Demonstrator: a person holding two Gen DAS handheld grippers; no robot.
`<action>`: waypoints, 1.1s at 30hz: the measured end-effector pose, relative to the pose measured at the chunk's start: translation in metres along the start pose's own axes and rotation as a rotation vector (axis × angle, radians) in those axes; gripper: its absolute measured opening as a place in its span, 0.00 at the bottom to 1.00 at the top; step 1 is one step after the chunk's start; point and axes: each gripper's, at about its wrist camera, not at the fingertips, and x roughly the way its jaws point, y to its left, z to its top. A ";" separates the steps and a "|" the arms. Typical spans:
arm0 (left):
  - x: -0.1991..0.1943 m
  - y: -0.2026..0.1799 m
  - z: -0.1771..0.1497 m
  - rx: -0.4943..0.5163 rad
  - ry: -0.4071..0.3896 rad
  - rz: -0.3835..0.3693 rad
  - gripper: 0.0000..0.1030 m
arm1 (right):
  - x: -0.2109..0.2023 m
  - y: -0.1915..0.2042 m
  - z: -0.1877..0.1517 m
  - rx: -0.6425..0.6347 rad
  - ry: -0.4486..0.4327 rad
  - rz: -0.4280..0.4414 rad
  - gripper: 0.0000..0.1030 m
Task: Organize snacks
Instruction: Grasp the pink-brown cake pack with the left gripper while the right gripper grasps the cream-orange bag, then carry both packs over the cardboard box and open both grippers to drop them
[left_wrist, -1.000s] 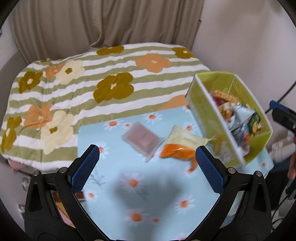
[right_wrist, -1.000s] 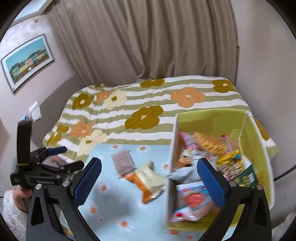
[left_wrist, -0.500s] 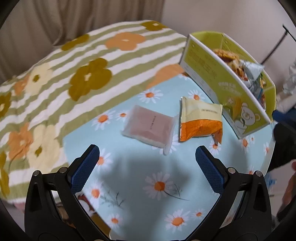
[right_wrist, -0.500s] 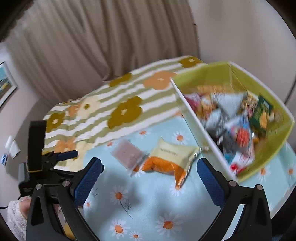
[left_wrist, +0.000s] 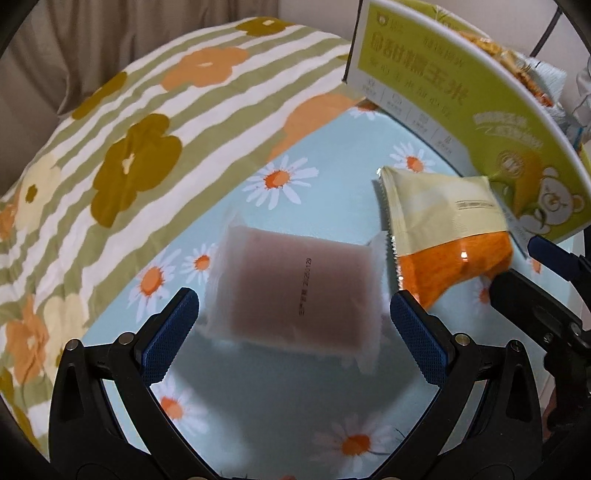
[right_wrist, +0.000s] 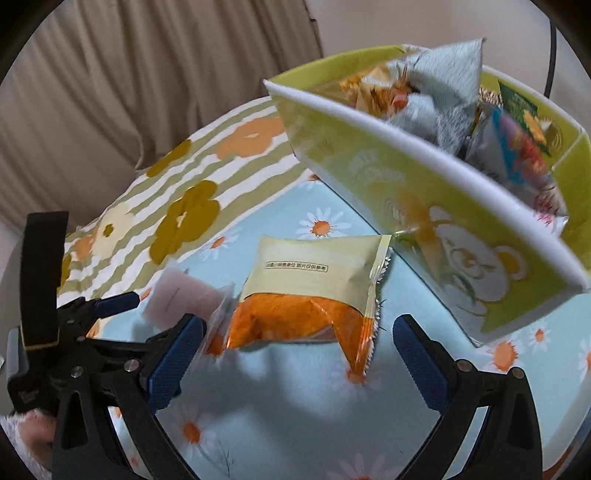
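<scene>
Daisy-print cloth (left_wrist: 314, 177) covers the worktop, green snack box (right_wrist: 424, 206) packed at its right edge. Yellow-orange packet (right_wrist: 310, 291) lies beside the pink packet (left_wrist: 295, 291). Left gripper (left_wrist: 293, 321) spread wide over pink; right gripper (right_wrist: 299, 350) wide over orange.

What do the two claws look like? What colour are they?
Both are black plastic forks with bumpy blue pads and small silver screws. The left claw appears in the right claw's view with a black strap edged in yellow, above a fuzzy white sleeve.
</scene>
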 end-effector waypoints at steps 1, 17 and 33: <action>0.004 0.000 0.000 0.005 0.006 0.008 1.00 | 0.005 0.001 0.001 0.002 -0.004 -0.020 1.00; 0.026 -0.001 0.003 0.067 -0.008 0.015 0.89 | 0.056 0.005 0.011 -0.015 0.088 -0.073 1.00; 0.007 -0.001 -0.012 0.047 -0.020 0.015 0.71 | 0.058 0.010 0.009 -0.076 0.086 -0.027 0.86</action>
